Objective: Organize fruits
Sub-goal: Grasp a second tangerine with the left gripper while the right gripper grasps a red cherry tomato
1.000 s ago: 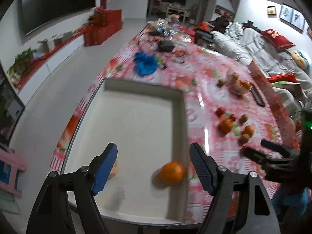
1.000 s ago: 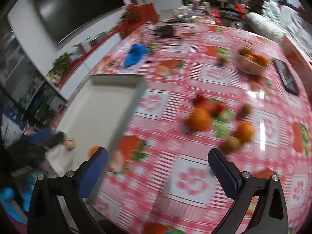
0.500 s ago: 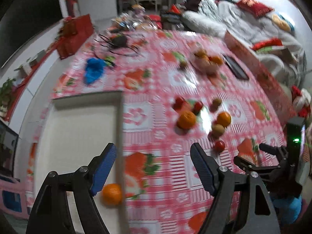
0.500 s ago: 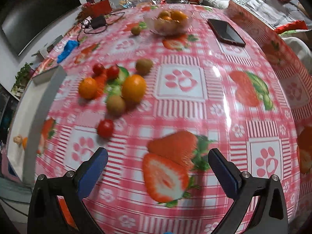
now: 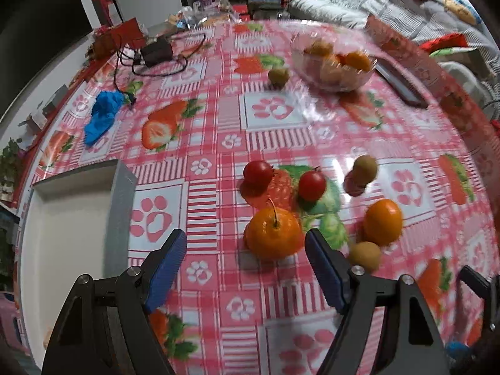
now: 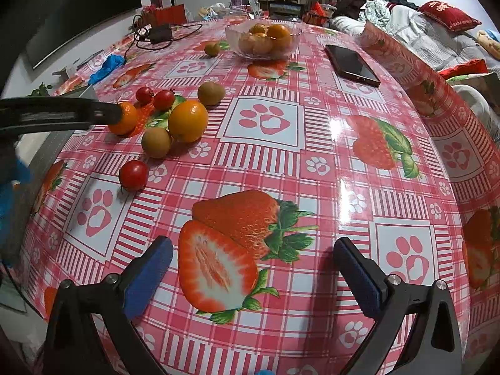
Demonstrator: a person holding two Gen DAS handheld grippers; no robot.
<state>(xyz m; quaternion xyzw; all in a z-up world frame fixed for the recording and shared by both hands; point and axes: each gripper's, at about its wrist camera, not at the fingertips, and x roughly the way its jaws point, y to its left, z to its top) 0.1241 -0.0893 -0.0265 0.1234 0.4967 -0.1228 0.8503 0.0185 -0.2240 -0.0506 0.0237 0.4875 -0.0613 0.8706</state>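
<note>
Loose fruit on the worktop (image 6: 312, 143), sorting far from finished as I judge it. Stemmed orange (image 5: 272, 232): on the checked cloth, just ahead of my left tool (image 5: 245, 257), partly between its blue pads, untouched. Second orange (image 5: 382, 221): beside it, with a small brown fruit (image 5: 365, 255) touching or nearly so. Cherry tomatoes: two (image 5: 257, 173) (image 5: 312, 185) just beyond the stemmed orange, a third (image 6: 133, 175) apart, nearer the worktop edge. Further brown fruits: one (image 5: 364, 168) past the second orange, one (image 5: 278, 75) near the glass bowl (image 5: 334, 62), which holds several orange fruits. White tray (image 5: 75, 218): at the left edge of the worktop; the visible part is bare, its near end hidden behind my tool. All loose pieces listed remain to be placed. Left tool: jaws apart, having just closed a little, gripping nothing; pitched steeply down over the stemmed orange. Right tool (image 6: 253, 268): jaws wide, empty, angled down over a printed strawberry, well apart from the fruit cluster.
</note>
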